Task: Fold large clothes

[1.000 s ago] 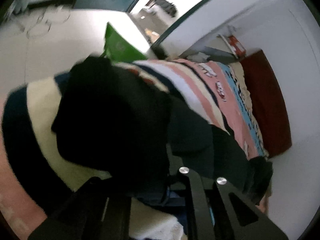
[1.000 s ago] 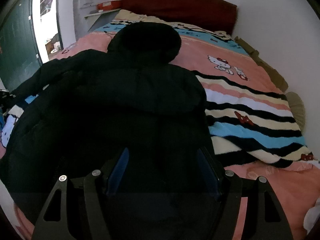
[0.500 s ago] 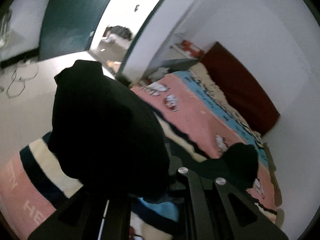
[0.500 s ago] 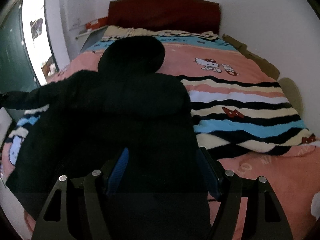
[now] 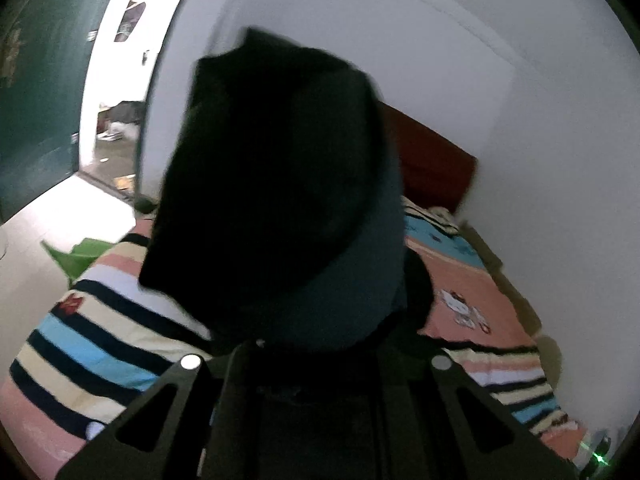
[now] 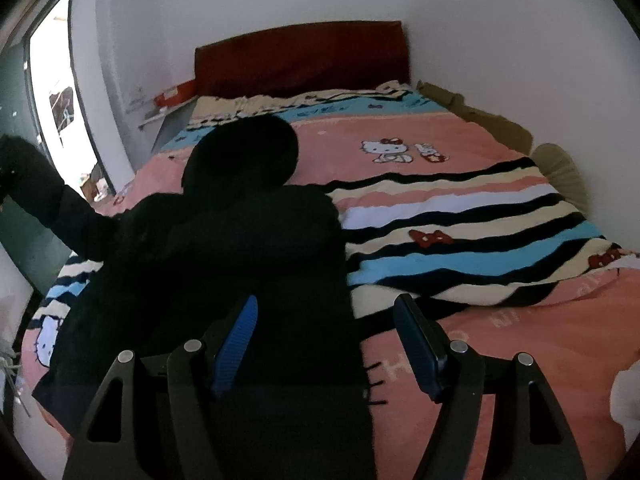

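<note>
My left gripper (image 5: 316, 360) is clamped tight on the sleeve (image 5: 280, 184) of the black jacket (image 6: 224, 264), lifted above the bed (image 6: 500, 216). My right gripper (image 6: 324, 340) stands wide, its blue pads either side of the jacket's lower part without pressing it. The jacket lies spread on the left half of the bed. Since nothing pins the body, pulling the sleeve across could drag the whole jacket, or the slick cloth could slip free.

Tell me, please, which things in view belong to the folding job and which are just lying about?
Belongs to the job:
- black hooded jacket
- left hand-held gripper, shut on the jacket sleeve
- right hand-held gripper, open
- striped blanket under it

Lying about:
- red box
- green item
</note>
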### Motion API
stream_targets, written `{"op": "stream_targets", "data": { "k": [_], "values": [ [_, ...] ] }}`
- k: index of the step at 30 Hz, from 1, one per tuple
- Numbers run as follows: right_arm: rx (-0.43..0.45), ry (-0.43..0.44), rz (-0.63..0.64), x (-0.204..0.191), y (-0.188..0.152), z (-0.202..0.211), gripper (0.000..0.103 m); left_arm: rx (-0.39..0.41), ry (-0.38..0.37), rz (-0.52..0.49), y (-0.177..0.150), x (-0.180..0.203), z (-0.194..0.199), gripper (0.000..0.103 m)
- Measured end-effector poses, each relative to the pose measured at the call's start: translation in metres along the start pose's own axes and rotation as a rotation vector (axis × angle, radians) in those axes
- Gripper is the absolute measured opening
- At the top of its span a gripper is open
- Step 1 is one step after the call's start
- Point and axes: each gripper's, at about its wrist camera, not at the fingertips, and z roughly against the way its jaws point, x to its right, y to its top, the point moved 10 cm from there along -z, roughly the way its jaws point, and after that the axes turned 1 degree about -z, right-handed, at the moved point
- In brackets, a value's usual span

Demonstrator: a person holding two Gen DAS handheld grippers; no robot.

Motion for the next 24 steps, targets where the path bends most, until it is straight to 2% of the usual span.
{"op": "stream_targets", "data": {
  "k": [7,15,18,24],
  "values": [
    [0.017,-0.022,-0.066,0.041,-0.003,0.008,0.07,-0.082,-0.095,-0.077,-0.042,0.105,-0.036,0.008],
    [0.027,-0.085,-0.095,0.086,-0.011,0.013,0.07,-0.227,-0.131,-0.151,-0.117,0.193,-0.098,0.008],
    [0.014,-0.108,-0.11,0.101,-0.021,0.012,0.07,-0.288,-0.117,-0.173,-0.163,0.211,-0.121,0.008],
    [-0.024,-0.113,-0.145,0.116,-0.046,0.001,0.07,-0.409,-0.066,-0.214,-0.241,0.215,-0.169,0.008]
  ]
}}
